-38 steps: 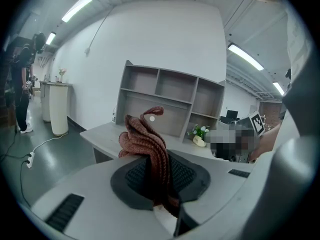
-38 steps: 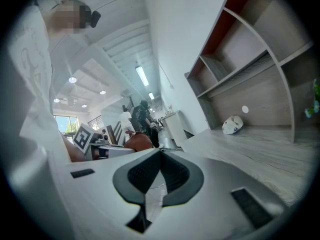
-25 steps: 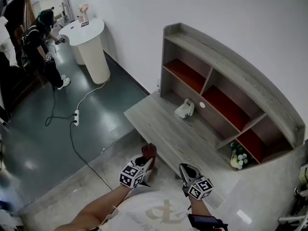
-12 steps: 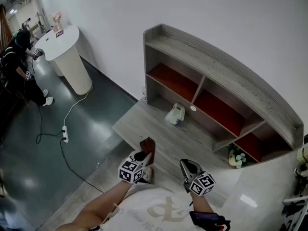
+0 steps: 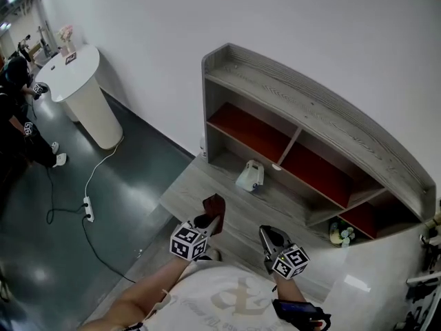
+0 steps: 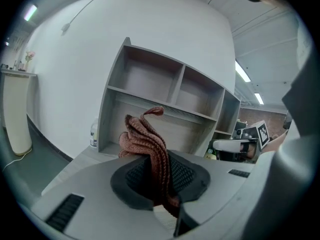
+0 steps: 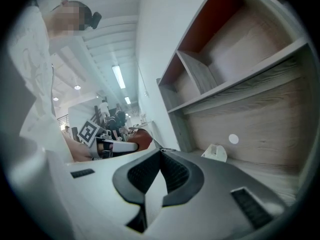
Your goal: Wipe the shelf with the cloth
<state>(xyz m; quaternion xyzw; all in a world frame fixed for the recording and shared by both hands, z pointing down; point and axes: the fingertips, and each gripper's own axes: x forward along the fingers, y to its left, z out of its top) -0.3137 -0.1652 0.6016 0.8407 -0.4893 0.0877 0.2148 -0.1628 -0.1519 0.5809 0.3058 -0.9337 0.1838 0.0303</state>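
A grey wooden shelf unit (image 5: 324, 126) with red-backed compartments stands against the white wall, on a low grey deck (image 5: 207, 185). My left gripper (image 5: 210, 219) is shut on a brown knitted cloth (image 6: 150, 144), which sticks up from between its jaws; the cloth (image 5: 213, 207) hovers over the deck's front edge. My right gripper (image 5: 271, 238) hangs beside it, shut with nothing in it, its pads (image 7: 175, 171) pressed together. Both are short of the shelf's compartments (image 6: 170, 81).
A white jug-like bottle (image 5: 249, 176) lies on the deck before the lower compartments. A small flower pot (image 5: 340, 234) sits at the right end. A white round pedestal table (image 5: 81, 95), a power strip with cable (image 5: 87, 209) and a person in black (image 5: 17, 126) are at left.
The view has swung right and closer to the shelf; the shelf now sits more central. Both grippers kept their pose, cloth still held in the left.
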